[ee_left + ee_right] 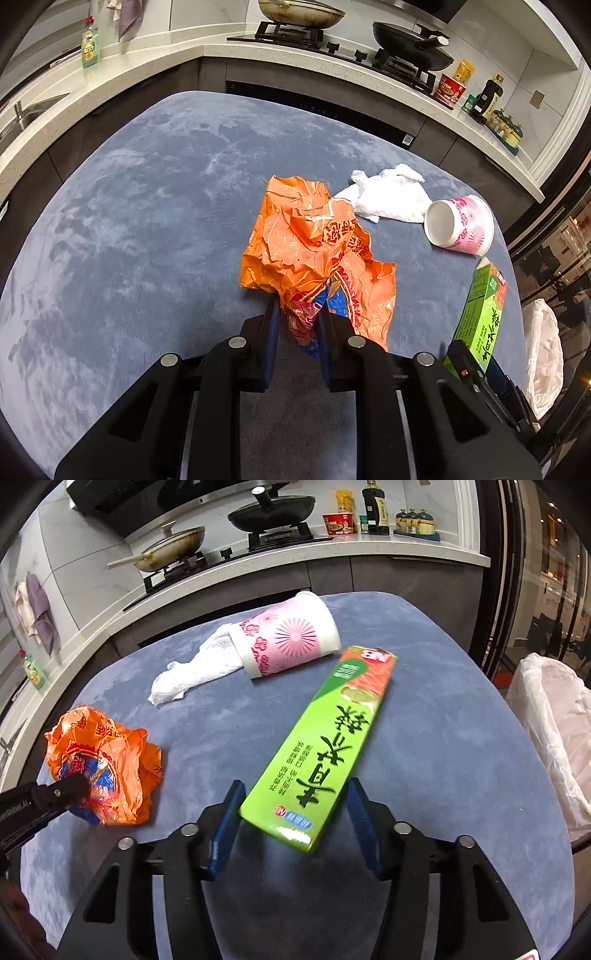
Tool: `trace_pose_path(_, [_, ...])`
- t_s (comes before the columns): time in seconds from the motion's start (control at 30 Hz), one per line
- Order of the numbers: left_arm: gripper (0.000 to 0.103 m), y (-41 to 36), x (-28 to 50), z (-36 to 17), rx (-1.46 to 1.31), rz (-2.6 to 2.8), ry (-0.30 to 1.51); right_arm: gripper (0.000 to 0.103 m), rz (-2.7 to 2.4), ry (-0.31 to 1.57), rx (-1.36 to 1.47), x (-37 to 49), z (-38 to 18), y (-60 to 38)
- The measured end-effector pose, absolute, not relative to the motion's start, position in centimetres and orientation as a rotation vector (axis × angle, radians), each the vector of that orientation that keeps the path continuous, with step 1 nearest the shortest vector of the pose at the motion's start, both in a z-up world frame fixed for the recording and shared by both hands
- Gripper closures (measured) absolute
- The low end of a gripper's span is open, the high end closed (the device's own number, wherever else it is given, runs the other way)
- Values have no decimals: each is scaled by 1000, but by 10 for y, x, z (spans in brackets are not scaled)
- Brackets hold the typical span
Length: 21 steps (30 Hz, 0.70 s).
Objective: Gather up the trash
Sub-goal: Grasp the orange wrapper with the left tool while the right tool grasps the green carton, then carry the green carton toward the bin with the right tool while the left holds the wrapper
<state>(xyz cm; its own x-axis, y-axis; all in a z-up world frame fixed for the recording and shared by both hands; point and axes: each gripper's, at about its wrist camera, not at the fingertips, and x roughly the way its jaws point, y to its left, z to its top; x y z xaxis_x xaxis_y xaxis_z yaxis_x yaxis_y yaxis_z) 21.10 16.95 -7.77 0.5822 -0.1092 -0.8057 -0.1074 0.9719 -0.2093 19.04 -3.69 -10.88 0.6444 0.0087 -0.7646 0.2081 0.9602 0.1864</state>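
A crumpled orange plastic bag (314,247) lies on the blue-grey table (147,206). My left gripper (297,317) is shut on its near end; it also shows in the right wrist view (62,794) on the bag (107,753). A long green box (317,746) lies between the fingers of my right gripper (295,805), whose jaws stand wide and apart from it. In the left wrist view the box (480,317) stands at the right. A pink flowered paper cup (288,638) lies on its side beside a white crumpled tissue (192,668).
A bin lined with a white plastic bag (554,731) stands off the table's right edge. A kitchen counter (258,55) with a stove, pans (410,44) and bottles runs behind the table. A green dish-soap bottle (90,44) stands at the far left.
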Motion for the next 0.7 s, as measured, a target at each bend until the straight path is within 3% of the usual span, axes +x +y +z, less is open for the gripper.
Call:
trace_pose_path(0.23, [85,155,200,-65,-230,-26,934,61,-131,833,306,164,-97,-68])
trace_pose_path(0.7, [85,75,165,-24,-153,-161,875,63,-203,667,374,105,-40,-141])
